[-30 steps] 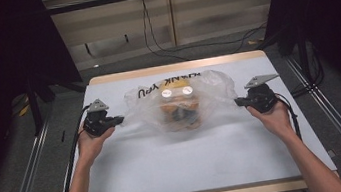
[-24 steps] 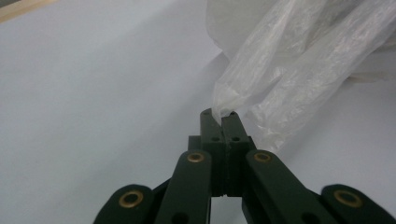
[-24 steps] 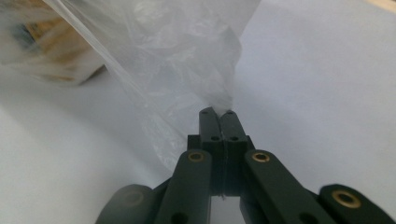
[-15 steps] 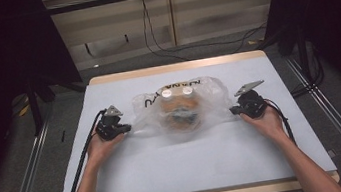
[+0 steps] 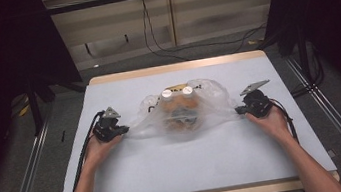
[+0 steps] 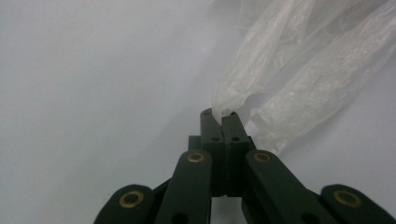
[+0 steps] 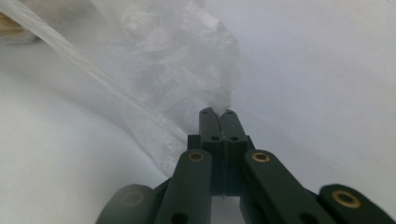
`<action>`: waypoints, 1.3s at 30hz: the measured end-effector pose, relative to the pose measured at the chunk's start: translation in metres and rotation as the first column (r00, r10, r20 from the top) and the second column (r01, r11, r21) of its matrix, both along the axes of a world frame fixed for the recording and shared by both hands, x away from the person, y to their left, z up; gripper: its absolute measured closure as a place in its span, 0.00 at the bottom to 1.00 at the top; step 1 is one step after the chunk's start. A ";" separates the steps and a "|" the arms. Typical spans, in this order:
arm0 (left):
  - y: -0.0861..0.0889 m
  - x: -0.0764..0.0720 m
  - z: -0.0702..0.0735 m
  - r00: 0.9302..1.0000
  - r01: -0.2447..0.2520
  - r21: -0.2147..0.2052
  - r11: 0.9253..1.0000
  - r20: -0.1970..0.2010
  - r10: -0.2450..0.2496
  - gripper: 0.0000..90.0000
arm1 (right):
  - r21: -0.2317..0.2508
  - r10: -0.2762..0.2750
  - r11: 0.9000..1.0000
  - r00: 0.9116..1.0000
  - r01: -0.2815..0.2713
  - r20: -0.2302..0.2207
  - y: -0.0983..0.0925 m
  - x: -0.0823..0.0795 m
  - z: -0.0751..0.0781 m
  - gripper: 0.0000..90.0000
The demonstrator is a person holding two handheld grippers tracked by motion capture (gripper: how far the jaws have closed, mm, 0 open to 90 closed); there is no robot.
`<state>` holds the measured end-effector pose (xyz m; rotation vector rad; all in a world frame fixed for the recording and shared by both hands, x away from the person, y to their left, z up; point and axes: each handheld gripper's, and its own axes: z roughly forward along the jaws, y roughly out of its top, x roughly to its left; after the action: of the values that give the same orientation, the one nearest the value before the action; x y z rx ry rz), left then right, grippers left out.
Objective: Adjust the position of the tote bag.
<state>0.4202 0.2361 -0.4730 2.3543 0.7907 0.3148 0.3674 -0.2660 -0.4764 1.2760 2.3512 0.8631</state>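
While both tools pinch the clear bag [image 5: 183,112], their jaws stand fully closed: the left tool [image 5: 124,130] on a twisted plastic end [image 6: 229,100], the right tool [image 5: 239,110] on the opposite corner [image 7: 224,100]. Stretched between them, mid-counter, the bag holds orange-brown contents with two white round caps [image 5: 176,92], blurred through plastic. Beneath lies a white counter [image 5: 193,163] with a wooden edge; beyond, cables [image 5: 160,37] trail across grey floor.

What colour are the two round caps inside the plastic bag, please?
White; the two round caps show best in the high view, through the clear plastic bag.
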 end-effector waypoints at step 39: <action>0.034 -0.029 0.042 0.994 -0.003 -0.308 0.951 0.107 0.038 0.49 | 0.224 0.041 0.971 0.977 -0.089 0.208 -0.014 -0.044 0.040 0.52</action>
<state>0.3909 0.2698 -0.4309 2.0195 0.7526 0.3050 0.3231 -0.2801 -0.4359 1.1377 2.1920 1.2582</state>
